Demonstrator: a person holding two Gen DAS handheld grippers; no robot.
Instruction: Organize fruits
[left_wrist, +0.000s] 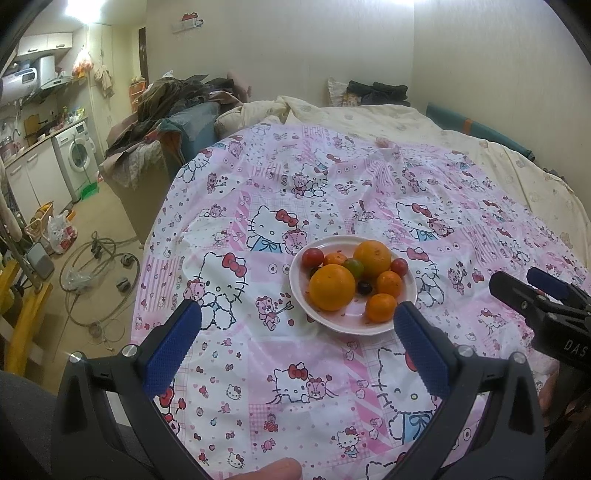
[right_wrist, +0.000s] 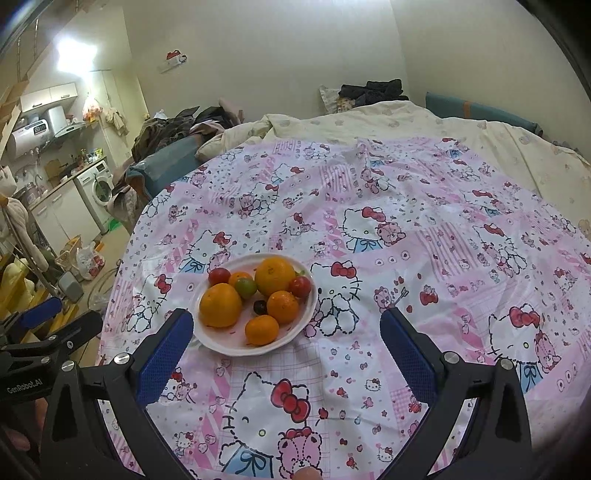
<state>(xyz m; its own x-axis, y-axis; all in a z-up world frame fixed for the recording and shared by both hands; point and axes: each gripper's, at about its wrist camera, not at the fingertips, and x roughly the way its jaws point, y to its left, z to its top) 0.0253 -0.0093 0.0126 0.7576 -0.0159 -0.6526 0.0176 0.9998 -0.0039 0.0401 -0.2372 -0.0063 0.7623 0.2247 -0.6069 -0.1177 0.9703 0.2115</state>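
A white plate (left_wrist: 369, 325) (right_wrist: 221, 341) sits on a pink Hello Kitty cloth (left_wrist: 332, 184) (right_wrist: 406, 221). On it lie two big oranges (left_wrist: 331, 287) (right_wrist: 220, 305), several small mandarins (left_wrist: 381, 307) (right_wrist: 261, 329), red cherry tomatoes (left_wrist: 312, 257) (right_wrist: 219, 276), a green tomato (left_wrist: 354, 267) (right_wrist: 246, 287) and a dark grape (left_wrist: 365, 287) (right_wrist: 260, 307). My left gripper (left_wrist: 297, 319) is open and empty, just short of the plate. My right gripper (right_wrist: 286, 325) is open and empty, with the plate by its left finger. The right gripper also shows in the left wrist view (left_wrist: 524, 284), the left one in the right wrist view (right_wrist: 62, 314).
The cloth covers a bed with a cream duvet (left_wrist: 406, 114) (right_wrist: 406, 118). Piled clothes (left_wrist: 173, 96) (right_wrist: 173, 129) lie at the back left. A kitchen with a washing machine (left_wrist: 77, 151) (right_wrist: 98, 186) and floor clutter with hoses (left_wrist: 96, 266) is at the left.
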